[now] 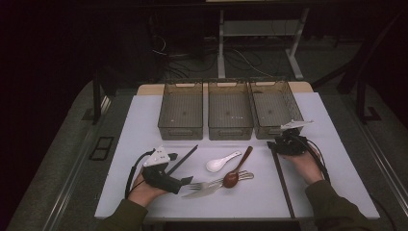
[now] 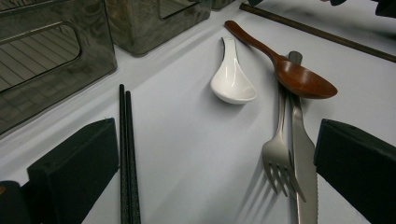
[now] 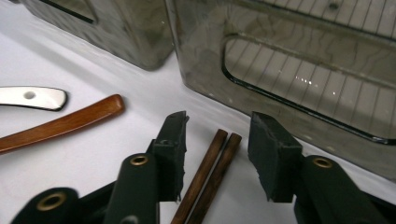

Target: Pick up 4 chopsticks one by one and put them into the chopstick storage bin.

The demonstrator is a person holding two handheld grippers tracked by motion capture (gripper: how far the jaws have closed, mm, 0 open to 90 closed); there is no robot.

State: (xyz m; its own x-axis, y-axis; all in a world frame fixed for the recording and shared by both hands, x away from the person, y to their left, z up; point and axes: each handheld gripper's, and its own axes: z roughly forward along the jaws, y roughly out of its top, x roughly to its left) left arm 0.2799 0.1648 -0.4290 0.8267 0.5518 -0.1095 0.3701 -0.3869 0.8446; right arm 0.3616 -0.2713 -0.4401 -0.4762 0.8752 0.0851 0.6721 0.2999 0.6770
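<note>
Two grippers parted: my right gripper (image 3: 217, 154) straddles brown chopsticks (image 3: 210, 175); left gripper (image 2: 215, 177) empty; off-centre squeeze probably drops one stick.

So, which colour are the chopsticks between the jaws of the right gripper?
Brown, like wood: the chopsticks show best in the right gripper view.

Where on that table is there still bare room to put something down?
Bare patches: the white table left of the three bins, its right edge beyond the brown chopsticks, and the front strip below the fork. The middle is crowded: white spoon, wooden spoon, fork and knife lie close together.
</note>
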